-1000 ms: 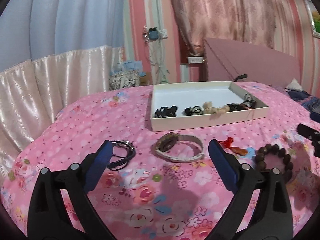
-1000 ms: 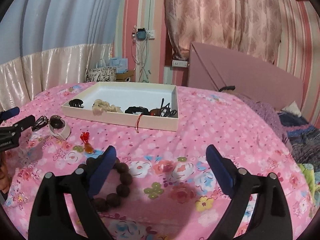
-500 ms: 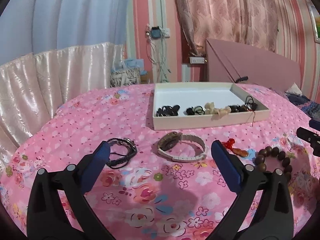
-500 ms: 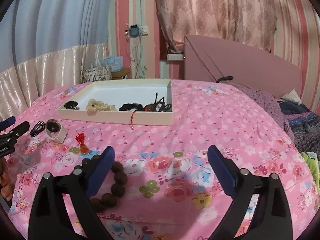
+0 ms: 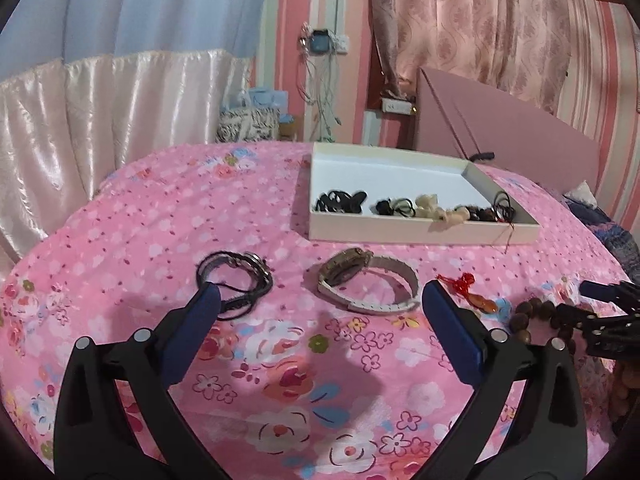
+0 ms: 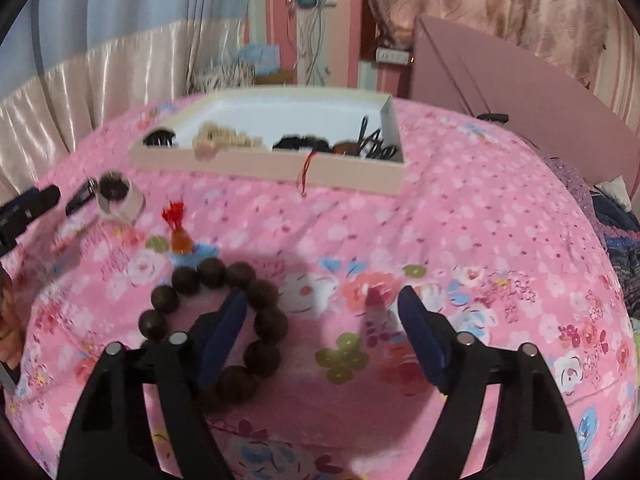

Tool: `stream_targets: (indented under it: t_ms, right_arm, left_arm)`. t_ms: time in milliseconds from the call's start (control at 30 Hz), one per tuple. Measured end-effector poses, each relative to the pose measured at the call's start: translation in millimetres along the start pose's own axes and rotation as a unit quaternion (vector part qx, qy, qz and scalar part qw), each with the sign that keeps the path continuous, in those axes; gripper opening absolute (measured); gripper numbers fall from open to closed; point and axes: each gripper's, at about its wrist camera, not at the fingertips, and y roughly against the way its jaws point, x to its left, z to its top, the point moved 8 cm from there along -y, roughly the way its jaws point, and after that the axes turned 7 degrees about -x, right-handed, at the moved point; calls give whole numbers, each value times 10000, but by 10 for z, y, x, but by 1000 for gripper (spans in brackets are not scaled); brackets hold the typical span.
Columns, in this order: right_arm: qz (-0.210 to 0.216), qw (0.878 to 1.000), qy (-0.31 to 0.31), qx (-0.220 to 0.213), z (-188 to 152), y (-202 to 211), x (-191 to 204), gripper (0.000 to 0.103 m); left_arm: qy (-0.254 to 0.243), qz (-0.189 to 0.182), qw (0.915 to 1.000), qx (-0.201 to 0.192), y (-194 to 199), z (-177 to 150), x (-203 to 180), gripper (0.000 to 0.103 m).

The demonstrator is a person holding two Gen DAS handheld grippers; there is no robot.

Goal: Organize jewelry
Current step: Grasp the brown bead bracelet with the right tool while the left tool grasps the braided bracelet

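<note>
A: A bedroom with pink striped walls and curtains; everything lies on a bed [image 5: 248, 220] under a pink flowered cover. A shallow white box [image 5: 420, 230] sits toward the far side with hair ties and small pieces already in it.

B: And what is left out?

A: A black cord bracelet [image 5: 236, 280], a watch [image 5: 366, 282], a red tassel charm [image 5: 468, 290] and a bead bracelet [image 6: 218, 320], all on the cover on the near side of the box.

B: Which one is in hand?

A: None yet. The right gripper [image 6: 322, 336] is closing, its left finger inside the bead ring and its right finger outside, with the ring's right-hand beads between them; the pads do not press yet. The left gripper [image 5: 320, 332] hangs wide open and empty above the cover, near the watch.

B: How will the beads handle?

A: I judge them hard, round and rather slick, strung loosely, so the ring will droop. Pinching across one side of the strand looks the sound hold.

B: Do the views differ?

A: The right view shows that finger inside the ring. The left view shows only part of the beads at its right edge, but gives the cord bracelet and watch sharply, which the right view blurs.
</note>
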Motion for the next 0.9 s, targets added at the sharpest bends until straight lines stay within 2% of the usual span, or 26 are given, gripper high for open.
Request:
stream_targets:
  t_ms: [100, 233, 300, 333, 400, 500, 633, 767, 900]
  right_arm:
    - [-75, 9992, 241, 319, -72, -105, 83, 66]
    - [-188, 9986, 218, 433, -59, -184, 37, 65]
    - [-205, 9988, 124, 429, -8, -227, -28, 52]
    - [-229, 9988, 104, 424, 15, -250, -54, 49]
    - [-327, 9985, 170, 412, 68, -301, -83, 35]
    - [-486, 9976, 319, 389, 146, -368, -79, 24]
    - [-686, 9956, 494, 415, 239, -482, -81, 23]
    - [-566, 9968, 366, 425, 275, -535, -123, 23]
    - [-517, 9973, 307, 420, 277, -549, -143, 23]
  left_arm:
    - [50, -70, 9998, 197, -68, -40, 28, 100]
    - [220, -117, 9991, 332, -122, -44, 239, 99]
    - [123, -21, 9993, 365, -138, -25, 348, 99]
    - [105, -16, 9993, 366, -146, 2, 419, 99]
    - [-55, 6, 9993, 382, -166, 33, 502, 99]
    - [-315, 38, 9983, 492, -233, 11, 590, 98]
    - [-383, 194, 9964, 727, -341, -72, 691, 97]
    - [-99, 403, 9941, 1003, -485, -91, 865, 95]
    - [-82, 537, 9935, 1002, -569, -26, 983, 91]
